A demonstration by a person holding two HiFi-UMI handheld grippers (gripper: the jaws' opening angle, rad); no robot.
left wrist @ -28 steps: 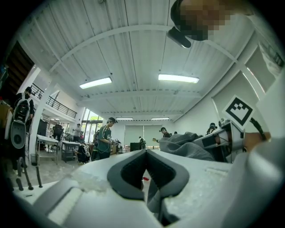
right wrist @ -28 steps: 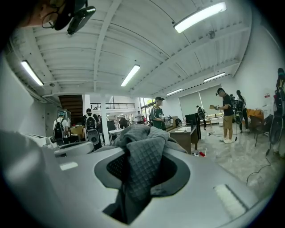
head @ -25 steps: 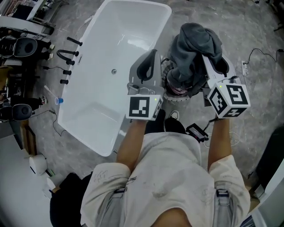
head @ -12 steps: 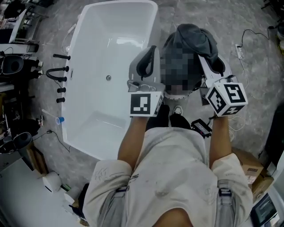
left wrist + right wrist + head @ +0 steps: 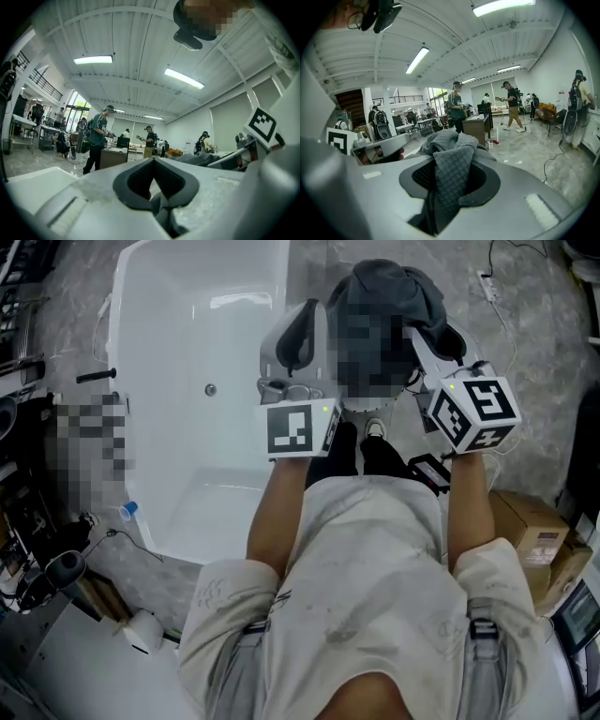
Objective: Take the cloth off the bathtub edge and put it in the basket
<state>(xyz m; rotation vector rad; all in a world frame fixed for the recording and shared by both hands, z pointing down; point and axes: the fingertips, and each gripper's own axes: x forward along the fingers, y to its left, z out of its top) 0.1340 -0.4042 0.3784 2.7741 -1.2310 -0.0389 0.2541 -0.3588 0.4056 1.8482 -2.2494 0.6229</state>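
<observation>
The right hand-held gripper (image 5: 451,185) is clenching the grey quilted cloth (image 5: 449,150), already off the bathtub (image 5: 216,324) at nine o'clock. The left hand-held gripper (image 5: 157,185) is sitting clenched and empty. The basket drop is pending.

The bathtub (image 5: 187,352) is smooth, glossy white. Right of the bathtub, the cloth (image 5: 452,164) is matt grey quilted fabric, the floor (image 5: 539,352) is veined grey stone, and the cardboard box (image 5: 530,521) is dull brown.

Dark grey diamond-quilted cloth (image 5: 451,171), glossy white bathtub (image 5: 234,362), grey marbled floor (image 5: 544,381)
</observation>
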